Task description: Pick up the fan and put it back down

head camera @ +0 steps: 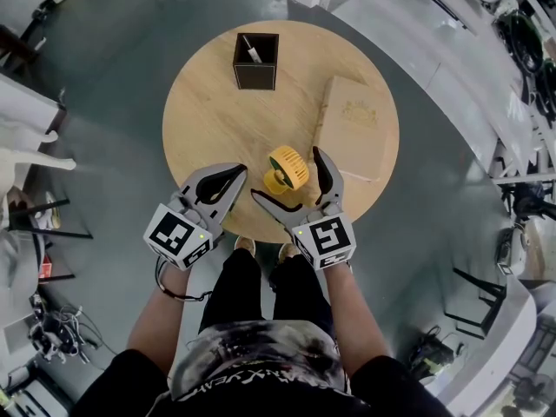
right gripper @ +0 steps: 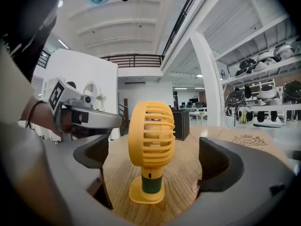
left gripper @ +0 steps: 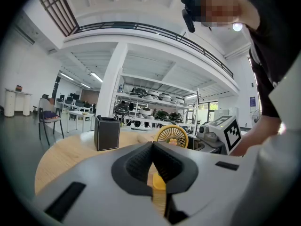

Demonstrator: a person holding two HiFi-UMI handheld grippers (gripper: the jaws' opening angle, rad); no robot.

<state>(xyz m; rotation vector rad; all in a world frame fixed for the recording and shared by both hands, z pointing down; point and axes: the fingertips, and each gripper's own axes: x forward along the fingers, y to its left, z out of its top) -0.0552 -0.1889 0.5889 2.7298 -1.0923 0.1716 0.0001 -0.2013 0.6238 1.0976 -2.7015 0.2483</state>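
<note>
A small yellow fan with a green neck stands upright on the round wooden table, near its front edge. My right gripper is open, one jaw on each side of the fan. In the right gripper view the fan stands between the dark pads with a gap on both sides. My left gripper is just left of the fan, shut with nothing in it. In the left gripper view the fan shows above the closed jaws.
A black square holder with a pen in it stands at the table's far side. A flat tan box lies at the right. The person's legs and feet are at the table's near edge. Shelves and desks ring the room.
</note>
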